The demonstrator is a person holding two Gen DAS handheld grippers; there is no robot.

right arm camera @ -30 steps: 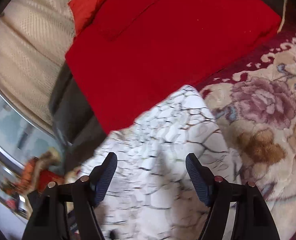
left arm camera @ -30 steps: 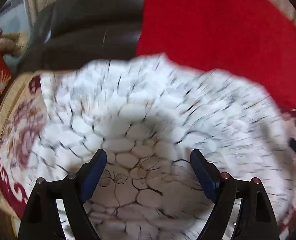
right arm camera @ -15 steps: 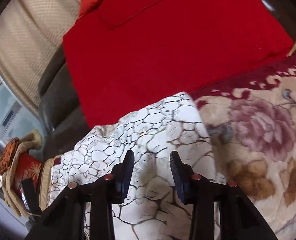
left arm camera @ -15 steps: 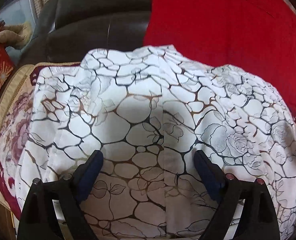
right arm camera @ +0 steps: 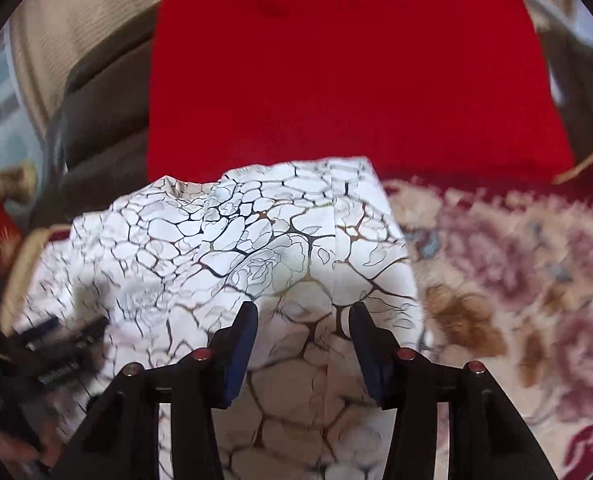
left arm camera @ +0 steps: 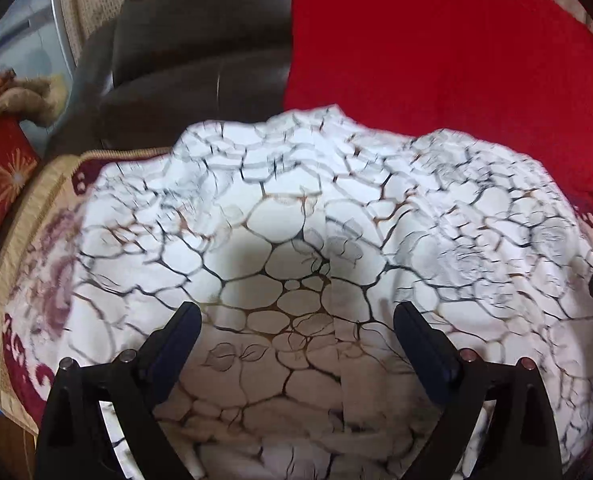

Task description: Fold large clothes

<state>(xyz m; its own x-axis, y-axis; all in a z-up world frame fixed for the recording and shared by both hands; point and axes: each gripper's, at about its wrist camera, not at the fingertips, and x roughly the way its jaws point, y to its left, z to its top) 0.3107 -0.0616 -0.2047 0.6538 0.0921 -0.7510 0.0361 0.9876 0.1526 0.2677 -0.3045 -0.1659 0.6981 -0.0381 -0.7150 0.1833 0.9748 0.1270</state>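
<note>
Left wrist view: both tools, left tool and right tool, opening and empty over the patterned garment, so I'd guess regrasping its 12 o'clock edge comes next.

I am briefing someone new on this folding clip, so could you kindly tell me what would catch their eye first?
The white garment with its black and gold crackle print fills the middle of both views, lying on a floral rug. Behind it a bright red cloth covers part of a dark sofa. The left claw and right claw both hover over the garment, jaws opening, gripping nothing.
</note>
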